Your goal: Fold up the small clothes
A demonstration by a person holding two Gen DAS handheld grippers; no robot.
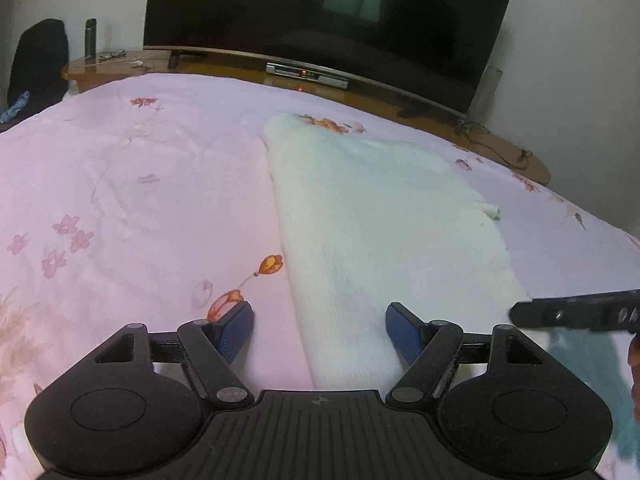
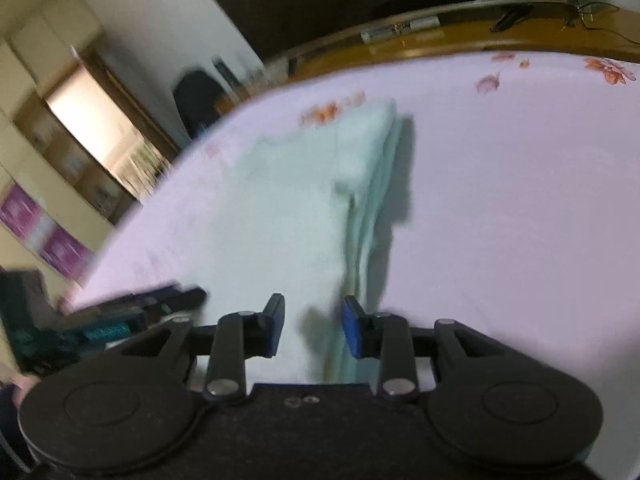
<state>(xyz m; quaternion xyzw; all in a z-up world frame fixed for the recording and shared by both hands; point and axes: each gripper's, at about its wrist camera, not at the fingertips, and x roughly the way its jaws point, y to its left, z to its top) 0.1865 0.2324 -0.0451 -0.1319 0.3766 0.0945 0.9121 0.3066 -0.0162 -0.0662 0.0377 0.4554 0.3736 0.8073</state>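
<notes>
Ribbed white knit garment [image 1: 384, 216], folded long on floral pink bedspread [image 1: 120, 184]; left gripper [image 1: 320, 332] and right gripper [image 2: 312, 330] agape, empty.

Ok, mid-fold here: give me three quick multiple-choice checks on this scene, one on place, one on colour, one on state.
1. The pale garment lies on:
A the pink floral bedspread
B the wooden shelf
C a chair

2. The pads of the left tongs are:
A red
B blue
C white

3. The left tongs are:
A shut on the garment
B open, gripping nothing
C out of view

Answers:
1 A, bedspread shows all round it.
2 B, both pads look blue.
3 B, the pads stand wide apart with the garment's edge between them.
</notes>
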